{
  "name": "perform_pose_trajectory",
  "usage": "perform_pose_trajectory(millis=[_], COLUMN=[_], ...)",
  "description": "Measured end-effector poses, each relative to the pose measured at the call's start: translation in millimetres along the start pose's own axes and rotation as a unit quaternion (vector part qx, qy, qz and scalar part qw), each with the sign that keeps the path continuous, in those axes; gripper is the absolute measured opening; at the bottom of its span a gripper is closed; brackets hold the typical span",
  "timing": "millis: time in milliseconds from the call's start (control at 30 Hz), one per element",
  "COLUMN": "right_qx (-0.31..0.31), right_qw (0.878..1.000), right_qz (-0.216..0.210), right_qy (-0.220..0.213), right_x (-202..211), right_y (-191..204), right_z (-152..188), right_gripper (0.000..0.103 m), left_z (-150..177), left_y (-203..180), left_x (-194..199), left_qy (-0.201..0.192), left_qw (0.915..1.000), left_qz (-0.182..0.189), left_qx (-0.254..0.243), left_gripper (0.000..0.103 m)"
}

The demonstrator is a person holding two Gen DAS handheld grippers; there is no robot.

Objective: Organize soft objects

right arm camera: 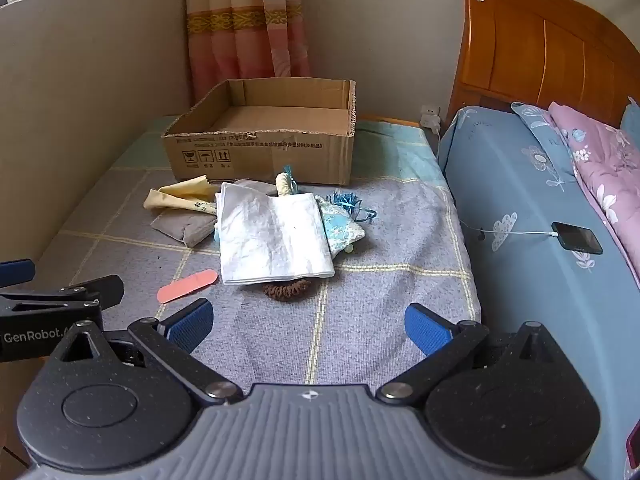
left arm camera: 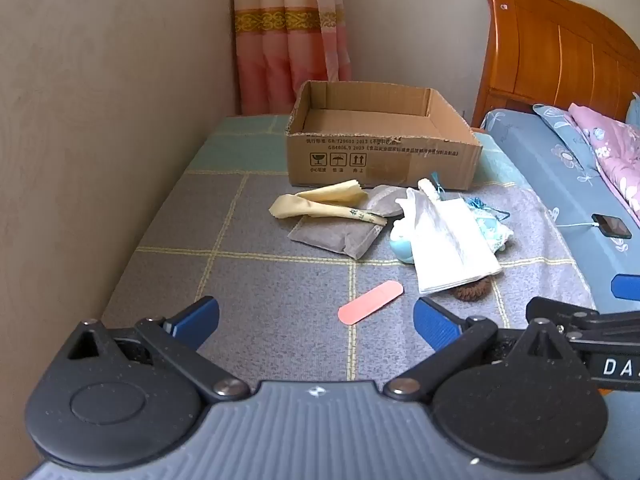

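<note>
1. The left claw (left arm camera: 316,322) is standing wide with nothing between its blue pads, pointing down over the checked grey cloth (left arm camera: 256,280) covering the table. At the right edge of its view the other tool's body is showing white letters "DA", cut off by the frame.
2. The right claw (right arm camera: 308,330) is likewise gaping wide and holding nothing; in its view the left tool's side is reading "GenRobot".
3. A pink nail file (left arm camera: 371,296) is lying flat just ahead of the left claw, between its two pads as seen, untouched.
4. Slightly farther, a brown knitted scrunchie (right arm camera: 287,289) is peeking out from under a folded white cloth (right arm camera: 276,236), straight ahead of the right claw and apart from it.
5. Around that cloth, a grey pouch (left arm camera: 340,236), a crumpled yellow cloth (left arm camera: 320,202) bearing small print too tiny to read, and a light blue floral sachet (right arm camera: 340,228) with turquoise ribbon are lying in a loose heap.
6. Behind the heap, an open cardboard box (left arm camera: 380,160) is sitting empty; its front is showing handling symbols (fragile glass, umbrella, arrows up) and Chinese lines with "GB/T" codes only partly legible.
7. To the right, a phone (right arm camera: 576,238) is charging on the blue bed (right arm camera: 520,208).
</note>
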State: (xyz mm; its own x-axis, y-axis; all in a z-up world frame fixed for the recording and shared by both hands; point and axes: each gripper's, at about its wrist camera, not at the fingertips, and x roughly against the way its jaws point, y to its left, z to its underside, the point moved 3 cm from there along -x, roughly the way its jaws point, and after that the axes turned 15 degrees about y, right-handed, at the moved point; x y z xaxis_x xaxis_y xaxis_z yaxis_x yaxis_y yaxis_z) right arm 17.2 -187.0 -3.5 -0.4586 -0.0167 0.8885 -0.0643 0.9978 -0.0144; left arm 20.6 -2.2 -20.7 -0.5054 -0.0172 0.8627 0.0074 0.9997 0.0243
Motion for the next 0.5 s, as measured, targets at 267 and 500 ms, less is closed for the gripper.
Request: perform_pose_trajectory(millis=[267, 500], right_qx=[0.003, 0.004], right_qw=[1.0, 1.0], right_qz=[-0.003, 0.001], right_qy=[0.0, 0.001], right_x=[-2.0, 1.0], right_y=[2.3, 7.3], right_z=[-1.2, 1.8], right_gripper=[0.103, 0.103], left_z=[0.8, -3.5], left_y=[7.4, 1.5], left_x=[5.1, 1.2], left_qy=[-0.003, 0.0], left_qw=[0.9999, 1.0], left_qz=[0.01, 0.009], left_qx=[0.005, 0.004], left_gripper=[0.103, 0.103])
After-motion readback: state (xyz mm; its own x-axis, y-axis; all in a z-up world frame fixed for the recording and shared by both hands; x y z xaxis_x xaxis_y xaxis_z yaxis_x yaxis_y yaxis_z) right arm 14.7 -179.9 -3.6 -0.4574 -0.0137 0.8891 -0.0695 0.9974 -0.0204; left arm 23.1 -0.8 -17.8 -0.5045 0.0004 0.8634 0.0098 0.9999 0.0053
